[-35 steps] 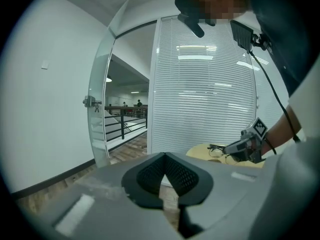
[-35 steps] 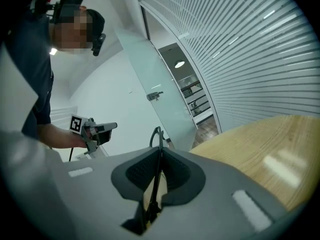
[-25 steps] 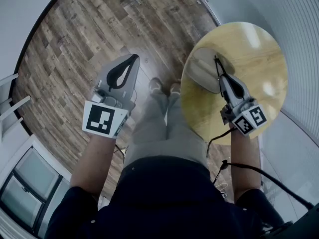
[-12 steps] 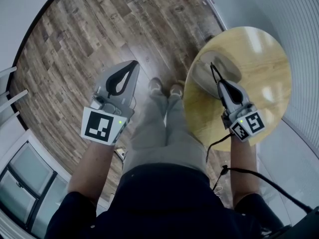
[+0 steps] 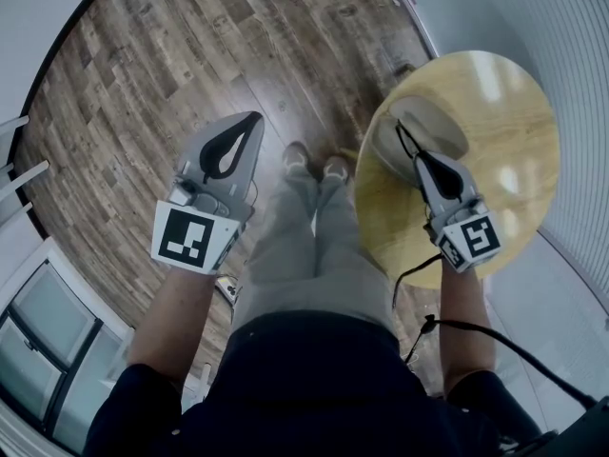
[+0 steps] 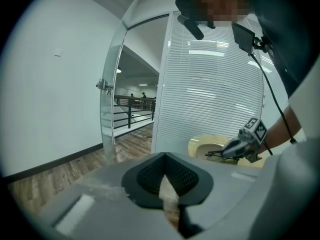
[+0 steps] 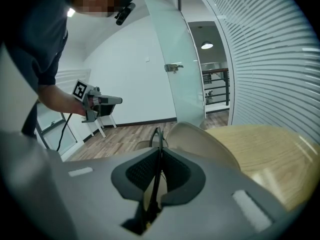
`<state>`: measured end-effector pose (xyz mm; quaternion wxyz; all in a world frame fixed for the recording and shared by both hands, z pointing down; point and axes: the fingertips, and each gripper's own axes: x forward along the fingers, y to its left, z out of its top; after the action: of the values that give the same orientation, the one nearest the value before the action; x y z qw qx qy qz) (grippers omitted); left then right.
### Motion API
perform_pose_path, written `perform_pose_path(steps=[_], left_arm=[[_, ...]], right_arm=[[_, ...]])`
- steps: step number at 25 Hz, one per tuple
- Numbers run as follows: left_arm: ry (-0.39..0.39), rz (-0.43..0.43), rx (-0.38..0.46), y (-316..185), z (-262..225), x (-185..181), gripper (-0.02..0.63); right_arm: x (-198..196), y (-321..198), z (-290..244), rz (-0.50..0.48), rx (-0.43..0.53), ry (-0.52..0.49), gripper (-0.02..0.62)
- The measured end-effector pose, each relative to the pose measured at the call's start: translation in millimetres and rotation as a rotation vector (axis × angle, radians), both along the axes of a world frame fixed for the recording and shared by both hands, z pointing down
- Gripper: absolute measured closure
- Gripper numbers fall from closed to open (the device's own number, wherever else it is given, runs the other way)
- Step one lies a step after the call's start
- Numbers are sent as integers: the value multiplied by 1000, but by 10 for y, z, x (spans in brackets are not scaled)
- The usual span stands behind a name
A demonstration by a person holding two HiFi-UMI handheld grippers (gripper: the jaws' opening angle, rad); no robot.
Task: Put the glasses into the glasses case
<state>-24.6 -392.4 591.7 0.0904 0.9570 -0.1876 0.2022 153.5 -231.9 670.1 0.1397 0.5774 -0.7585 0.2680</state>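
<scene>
A round wooden table (image 5: 500, 103) carries an open, pale grey glasses case (image 5: 433, 122), also seen from the right gripper view (image 7: 200, 136). My right gripper (image 5: 418, 157) is shut on thin black glasses (image 5: 404, 141). Their frame runs up between its pads (image 7: 158, 134) and hangs just over the near edge of the case. From the left gripper view the glasses (image 6: 212, 154) stick out level from the right gripper (image 6: 223, 153). My left gripper (image 5: 254, 118) is off the table over the wooden floor. Its tips meet (image 6: 164, 155) and nothing is between them.
The person's legs and shoes (image 5: 309, 165) stand between the grippers. A black cable (image 5: 419, 265) trails from the right gripper. A slatted blind wall (image 7: 280, 59) curves behind the table. A glass door (image 6: 112, 109) and a white stool (image 7: 102, 124) stand farther off.
Both grippers have sunk a little. The right one has rolled, still holding the glasses by the case. The left stays shut and empty.
</scene>
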Motion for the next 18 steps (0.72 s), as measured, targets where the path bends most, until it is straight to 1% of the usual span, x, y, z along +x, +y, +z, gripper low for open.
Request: perform_pose_path(steps=[6, 10, 13, 16, 18], left_arm=[[4, 0, -5, 3, 33, -24, 603], [-2, -7, -5, 3, 58, -35, 603], [-3, -16, -9, -6, 54, -38, 603], [0, -23, -17, -17, 37, -34, 603], [6, -25, -17, -18, 27, -30, 603]], right_arm=[[14, -6, 44, -30, -49, 110, 569], [-53, -53, 37, -92, -32, 169, 569], [-102, -47, 62, -131, -65, 205, 569], [-151, -58, 70, -200, -91, 273, 569], [-172, -61, 83, -209, -112, 291, 568]])
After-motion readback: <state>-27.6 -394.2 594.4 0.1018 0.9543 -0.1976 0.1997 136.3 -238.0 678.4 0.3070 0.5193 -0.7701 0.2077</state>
